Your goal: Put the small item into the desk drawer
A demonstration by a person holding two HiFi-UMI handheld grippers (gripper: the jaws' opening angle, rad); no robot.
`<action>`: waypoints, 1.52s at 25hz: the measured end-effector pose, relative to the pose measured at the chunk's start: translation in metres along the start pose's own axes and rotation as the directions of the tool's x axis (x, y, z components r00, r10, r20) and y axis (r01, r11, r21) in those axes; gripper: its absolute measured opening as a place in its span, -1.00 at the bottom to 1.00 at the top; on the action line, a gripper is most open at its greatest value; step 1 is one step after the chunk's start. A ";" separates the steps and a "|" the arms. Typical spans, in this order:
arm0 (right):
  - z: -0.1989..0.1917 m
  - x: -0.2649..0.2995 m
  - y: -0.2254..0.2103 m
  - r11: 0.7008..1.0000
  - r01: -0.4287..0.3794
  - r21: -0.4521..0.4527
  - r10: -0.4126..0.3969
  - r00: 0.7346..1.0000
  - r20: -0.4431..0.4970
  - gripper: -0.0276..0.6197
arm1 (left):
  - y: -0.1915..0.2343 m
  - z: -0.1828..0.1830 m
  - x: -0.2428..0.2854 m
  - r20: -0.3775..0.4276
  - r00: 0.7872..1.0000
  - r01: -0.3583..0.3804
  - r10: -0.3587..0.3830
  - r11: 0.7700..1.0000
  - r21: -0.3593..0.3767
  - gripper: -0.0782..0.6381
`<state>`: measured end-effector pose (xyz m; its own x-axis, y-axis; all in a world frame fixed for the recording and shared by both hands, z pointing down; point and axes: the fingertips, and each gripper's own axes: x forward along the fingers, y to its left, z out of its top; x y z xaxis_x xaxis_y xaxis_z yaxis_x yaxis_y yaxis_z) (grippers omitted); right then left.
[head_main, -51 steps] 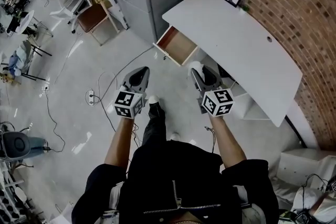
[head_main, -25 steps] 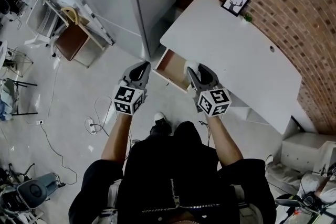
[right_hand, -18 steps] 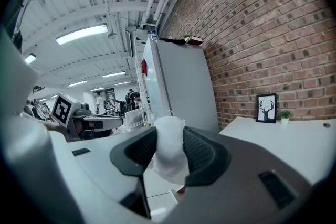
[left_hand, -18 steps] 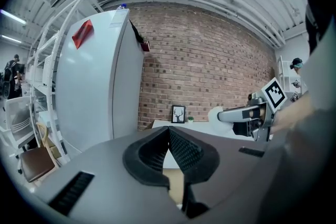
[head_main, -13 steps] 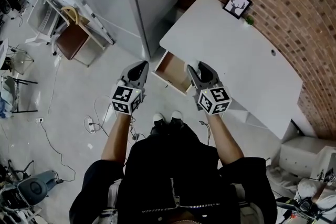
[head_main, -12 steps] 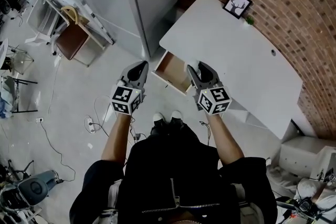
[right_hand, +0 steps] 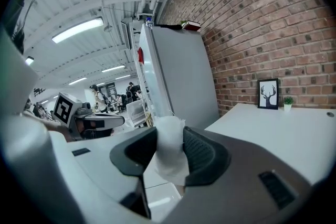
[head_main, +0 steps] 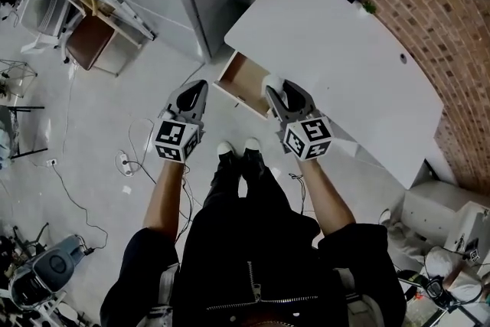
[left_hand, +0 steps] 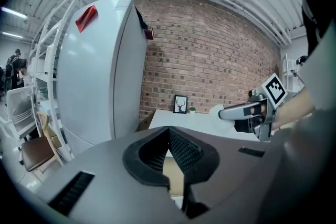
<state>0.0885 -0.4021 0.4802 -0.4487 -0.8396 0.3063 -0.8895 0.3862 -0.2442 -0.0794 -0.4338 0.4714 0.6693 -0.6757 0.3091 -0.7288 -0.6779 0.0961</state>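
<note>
Currently the small item (right_hand: 169, 152), a white crumpled wad judged light, soft and compressible, is pinched mid-body in the right claw (head_main: 276, 90), beside the open drawer (head_main: 239, 79) under the counter (head_main: 337, 50). Hold it lightly; it looks unlikely to break but could snag. The left claw (head_main: 193, 93) is closed and empty. Compared with two seconds earlier, the feet (head_main: 237, 148) stand together and the grip is unchanged.

Staged lab workspace, brick wall (head_main: 448, 27), white desk (head_main: 337, 50), cables (head_main: 75, 195) across floor
</note>
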 end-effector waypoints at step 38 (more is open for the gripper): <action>-0.208 0.106 -0.042 0.998 -0.065 0.021 0.068 0.935 -0.348 -0.41 | 0.012 -0.159 0.019 -0.148 0.989 -0.049 0.027 0.988 -0.145 -0.73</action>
<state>0.0600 -0.4274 0.7146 -0.5105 -0.6254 0.5901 -0.8563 0.4319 -0.2832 -0.0985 -0.4090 0.6286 0.6206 -0.6436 0.4480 -0.7738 -0.5952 0.2167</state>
